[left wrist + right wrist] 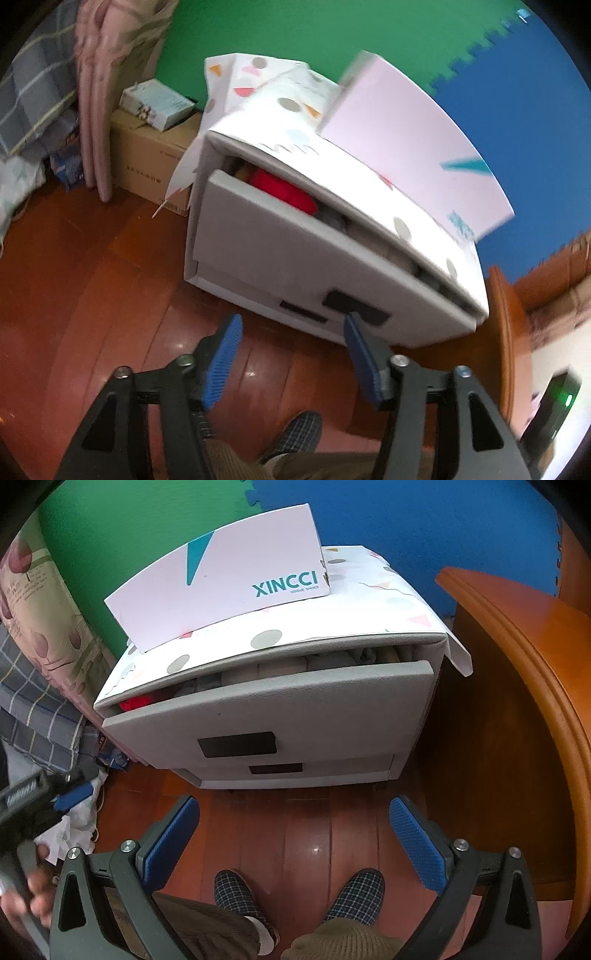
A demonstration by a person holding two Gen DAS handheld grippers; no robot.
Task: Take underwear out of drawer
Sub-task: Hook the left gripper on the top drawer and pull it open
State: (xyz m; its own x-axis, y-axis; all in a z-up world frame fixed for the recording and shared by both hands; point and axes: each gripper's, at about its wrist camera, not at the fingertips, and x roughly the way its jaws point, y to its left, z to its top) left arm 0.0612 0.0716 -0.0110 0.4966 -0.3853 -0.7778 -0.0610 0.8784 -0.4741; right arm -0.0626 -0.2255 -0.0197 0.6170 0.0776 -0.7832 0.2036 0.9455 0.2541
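Wooden floor (pixel 288 834) runs under a small grey cabinet (pixel 258 716) whose top drawer (pixel 273 701) stands slightly ajar, underwear (pixel 284 190) bunched inside; left gripper (pixel 291 325) and right gripper (pixel 293 812) both gape empty; best hook the dark handle slot (pixel 238 744), pull wider, then reach in.

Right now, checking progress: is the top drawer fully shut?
No, the top drawer stands ajar, with red cloth showing in the gap.

A box (pixel 218 579) lies on the cabinet (pixel 369 602), whose top drawer (pixel 269 709) holds folded clothes (pixel 295 664).
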